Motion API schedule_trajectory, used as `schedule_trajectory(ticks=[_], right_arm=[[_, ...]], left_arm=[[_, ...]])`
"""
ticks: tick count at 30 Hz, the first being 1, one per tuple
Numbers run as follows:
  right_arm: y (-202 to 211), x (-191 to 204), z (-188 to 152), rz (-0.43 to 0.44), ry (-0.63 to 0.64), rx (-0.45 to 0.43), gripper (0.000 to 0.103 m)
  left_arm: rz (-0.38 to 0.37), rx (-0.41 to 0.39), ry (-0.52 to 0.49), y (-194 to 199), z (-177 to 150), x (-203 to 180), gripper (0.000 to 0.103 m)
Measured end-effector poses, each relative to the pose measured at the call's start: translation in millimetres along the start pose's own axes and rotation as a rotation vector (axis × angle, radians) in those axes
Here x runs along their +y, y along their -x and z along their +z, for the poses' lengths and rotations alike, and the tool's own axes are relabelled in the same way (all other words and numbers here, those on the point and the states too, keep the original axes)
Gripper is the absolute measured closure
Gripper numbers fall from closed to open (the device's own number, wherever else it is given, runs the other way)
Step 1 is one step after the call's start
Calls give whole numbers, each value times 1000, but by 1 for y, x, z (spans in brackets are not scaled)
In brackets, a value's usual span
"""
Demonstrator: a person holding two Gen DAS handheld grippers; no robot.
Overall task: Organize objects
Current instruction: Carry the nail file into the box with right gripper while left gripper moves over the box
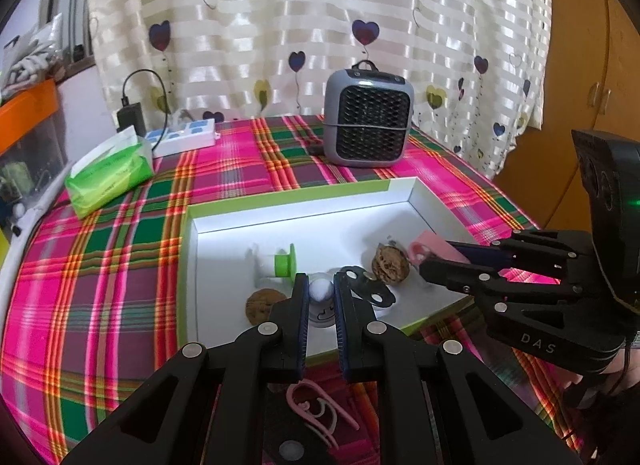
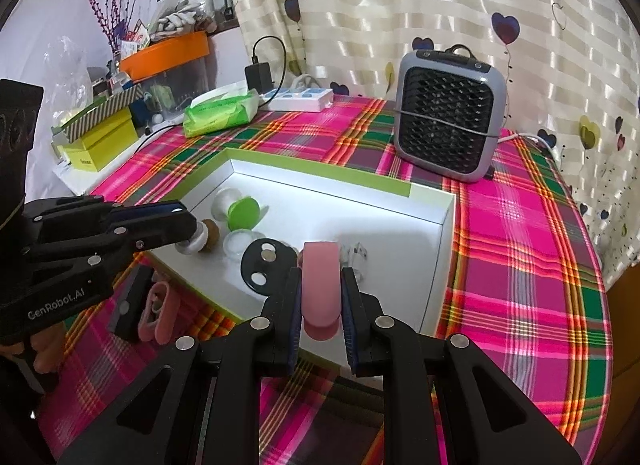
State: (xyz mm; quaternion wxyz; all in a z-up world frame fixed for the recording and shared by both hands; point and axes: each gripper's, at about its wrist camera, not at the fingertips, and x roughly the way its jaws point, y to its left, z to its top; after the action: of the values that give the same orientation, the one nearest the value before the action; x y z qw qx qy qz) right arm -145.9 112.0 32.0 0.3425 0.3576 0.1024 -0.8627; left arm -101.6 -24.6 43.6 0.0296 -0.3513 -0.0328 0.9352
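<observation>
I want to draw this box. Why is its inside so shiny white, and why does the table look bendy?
In the left wrist view the white cardboard box with green rim glares brightly along its back wall, washing out detail; in the right wrist view that box glares too, and the fisheye lens curves the pink-and-green plaid tablecloth in both views.

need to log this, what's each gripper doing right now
left gripper: closed on a small white knob
right gripper: closed on a pink clip
</observation>
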Motion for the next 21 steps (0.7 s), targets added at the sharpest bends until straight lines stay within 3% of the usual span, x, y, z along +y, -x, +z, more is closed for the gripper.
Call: schedule_trajectory(ticks=[21], right_arm=[[-21, -1, -2, 12, 14, 53, 84]], left_arm=[[-6, 83, -5, -28, -6, -3, 92]])
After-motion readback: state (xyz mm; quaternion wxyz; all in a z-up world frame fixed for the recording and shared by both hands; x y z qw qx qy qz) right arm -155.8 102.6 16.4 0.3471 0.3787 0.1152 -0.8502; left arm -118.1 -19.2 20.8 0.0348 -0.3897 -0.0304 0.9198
